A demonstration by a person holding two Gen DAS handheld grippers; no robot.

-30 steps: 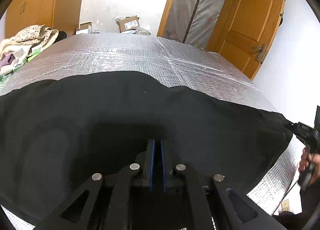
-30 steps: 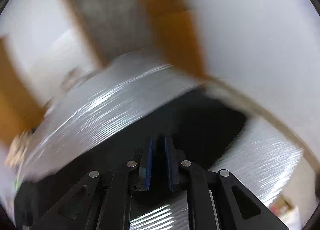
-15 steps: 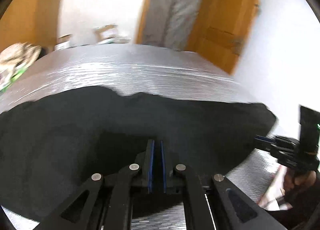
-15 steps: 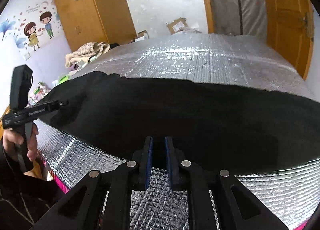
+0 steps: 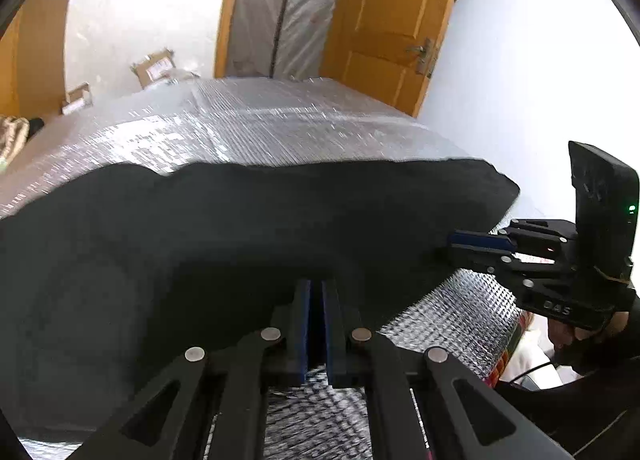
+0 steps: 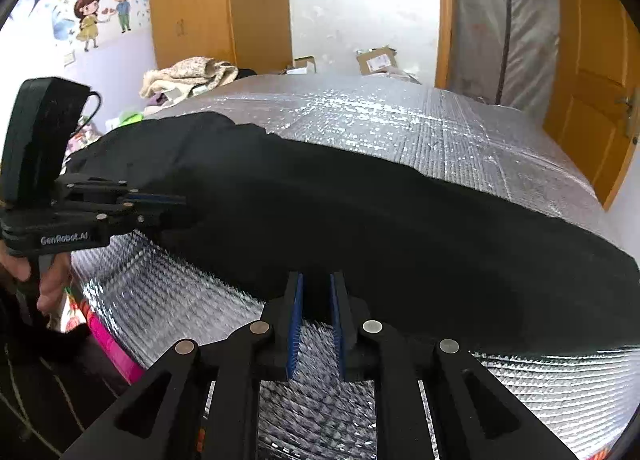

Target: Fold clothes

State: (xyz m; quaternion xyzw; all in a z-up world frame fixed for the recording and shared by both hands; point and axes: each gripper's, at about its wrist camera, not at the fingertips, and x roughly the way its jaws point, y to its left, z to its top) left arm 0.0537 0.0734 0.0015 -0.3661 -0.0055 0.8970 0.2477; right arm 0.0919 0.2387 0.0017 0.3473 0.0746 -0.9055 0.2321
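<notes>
The wide black cloth garment point(image 6: 360, 220) lies across the silver quilted foil surface point(image 6: 440, 128), long axis running left to right; left gripper point(image 5: 316, 300) and right gripper point(image 6: 316, 292) each pinch its near hem (left jaws nearly closed), equally near.

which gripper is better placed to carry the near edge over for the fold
Neither clearly. Both hand-held grippers, left and right, are shut on the near edge of the black garment, lying on the silver mat. The left looks closed tighter, so it likely has the firmer hold.
</notes>
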